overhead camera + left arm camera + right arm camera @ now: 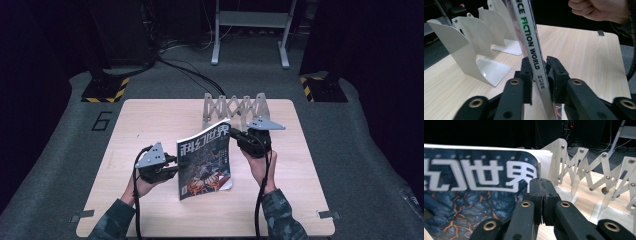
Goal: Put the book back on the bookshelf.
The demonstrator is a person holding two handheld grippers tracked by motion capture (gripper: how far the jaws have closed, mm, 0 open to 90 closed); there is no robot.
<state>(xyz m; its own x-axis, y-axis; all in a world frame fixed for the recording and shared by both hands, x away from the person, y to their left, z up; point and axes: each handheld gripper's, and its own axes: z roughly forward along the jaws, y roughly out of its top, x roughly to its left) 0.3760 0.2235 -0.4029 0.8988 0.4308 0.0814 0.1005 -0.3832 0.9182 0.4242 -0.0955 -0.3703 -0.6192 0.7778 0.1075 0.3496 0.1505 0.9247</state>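
A magazine with a blue and orange cover stands upright on the wooden table, held between both grippers. My left gripper is shut on its spine, which runs up between the jaws as a white strip reading "SCIENCE FICTION WORLD". Its fingertips press the spine from both sides. My right gripper is shut on the cover's upper right edge. In the right gripper view the cover spreads to the left of the gripper.
A white expandable book rack stands at the table's far edge, just behind the magazine. Its curved dividers and scissor links are close. The person's right hand is across the table. Cables and stands lie on the floor beyond.
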